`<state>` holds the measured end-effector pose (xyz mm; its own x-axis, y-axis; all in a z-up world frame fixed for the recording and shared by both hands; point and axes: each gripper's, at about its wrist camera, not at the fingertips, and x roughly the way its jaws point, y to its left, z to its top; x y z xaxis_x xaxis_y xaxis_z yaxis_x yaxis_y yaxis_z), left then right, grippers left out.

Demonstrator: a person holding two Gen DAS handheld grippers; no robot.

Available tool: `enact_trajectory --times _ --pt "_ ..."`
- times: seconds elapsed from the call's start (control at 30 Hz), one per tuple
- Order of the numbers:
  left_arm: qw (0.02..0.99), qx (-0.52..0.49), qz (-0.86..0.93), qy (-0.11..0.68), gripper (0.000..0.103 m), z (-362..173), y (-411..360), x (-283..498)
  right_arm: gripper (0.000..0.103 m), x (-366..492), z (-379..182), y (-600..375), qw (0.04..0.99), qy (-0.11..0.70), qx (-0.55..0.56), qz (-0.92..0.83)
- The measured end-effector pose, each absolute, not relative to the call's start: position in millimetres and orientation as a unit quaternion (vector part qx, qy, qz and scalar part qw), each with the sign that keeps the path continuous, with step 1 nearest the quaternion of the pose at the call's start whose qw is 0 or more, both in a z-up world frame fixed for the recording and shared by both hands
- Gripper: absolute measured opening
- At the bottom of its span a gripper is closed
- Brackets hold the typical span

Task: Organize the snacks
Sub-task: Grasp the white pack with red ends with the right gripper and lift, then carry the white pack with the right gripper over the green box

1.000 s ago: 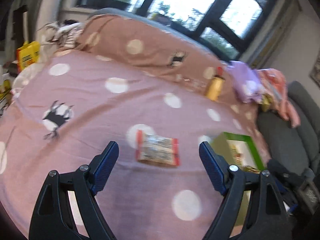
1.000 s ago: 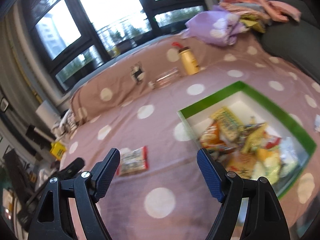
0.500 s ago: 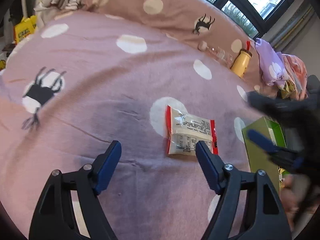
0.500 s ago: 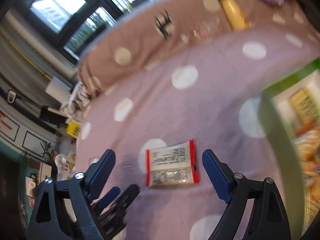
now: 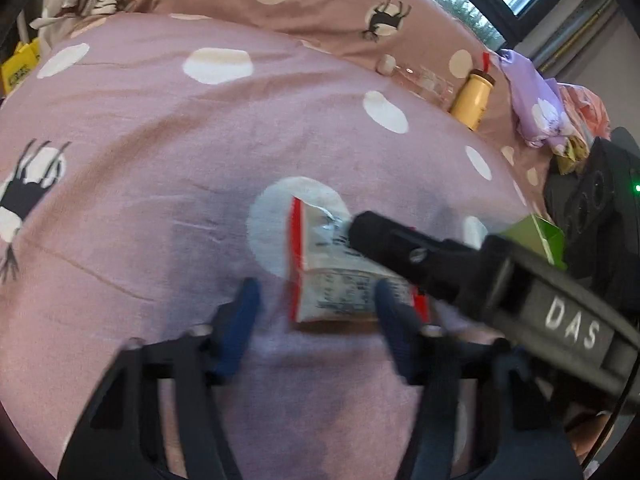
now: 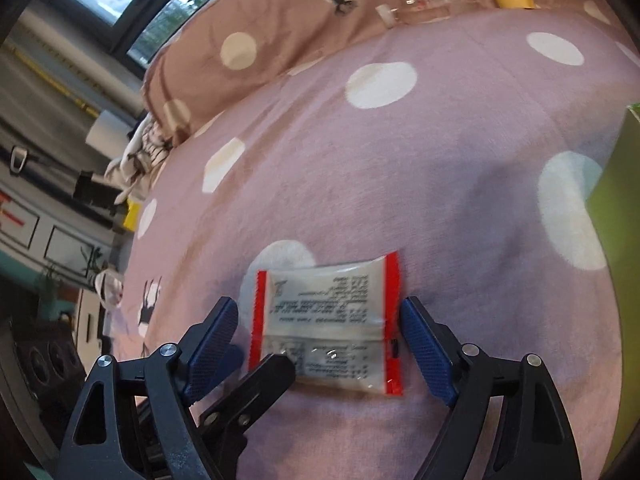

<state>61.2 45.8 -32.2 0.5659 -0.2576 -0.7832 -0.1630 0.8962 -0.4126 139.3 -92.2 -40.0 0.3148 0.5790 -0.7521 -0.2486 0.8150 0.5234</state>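
A white snack packet with red ends lies flat on the pink dotted bedspread. My right gripper straddles it, one blue pad at each red end. Its jaws are closing, but the pads are not pressing. My left gripper is blurred, and its jaws are closing too. It points at the near edge of the packet, which lies partly between its fingertips and is not gripped. A finger of the right gripper lies across the packet in the left wrist view. A left finger pokes in under the packet in the right wrist view.
A green box stands just right of the packet, its wall at the right edge of the right wrist view. A yellow bottle and a clear bottle lie by the brown pillow. Purple cloth is heaped beyond them.
Both grippers have come down onto the packet. The right one swung left from the green box and now straddles it. The left jaws have narrowed.
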Motion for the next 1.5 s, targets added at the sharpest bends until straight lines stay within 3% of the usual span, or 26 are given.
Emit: enact_trajectory --times 0.1,0.37,1.5 --pt "0.858 -0.214 -0.024 0.467 0.041 -32.0 40.7 59.5 0.073 136.3 -41.5 -87.1 0.79 0.53 0.158 0.265" --pt "0.862 -0.2 -0.011 0.465 0.041 -25.6 34.3 51.9 0.06 126.7 -35.5 -90.8 0.797 0.528 0.154 0.25" --pt "0.93 -0.154 -0.088 0.321 0.039 82.6 -13.7 -21.4 0.06 19.9 90.4 -146.9 0.895 0.34 0.17 0.233"
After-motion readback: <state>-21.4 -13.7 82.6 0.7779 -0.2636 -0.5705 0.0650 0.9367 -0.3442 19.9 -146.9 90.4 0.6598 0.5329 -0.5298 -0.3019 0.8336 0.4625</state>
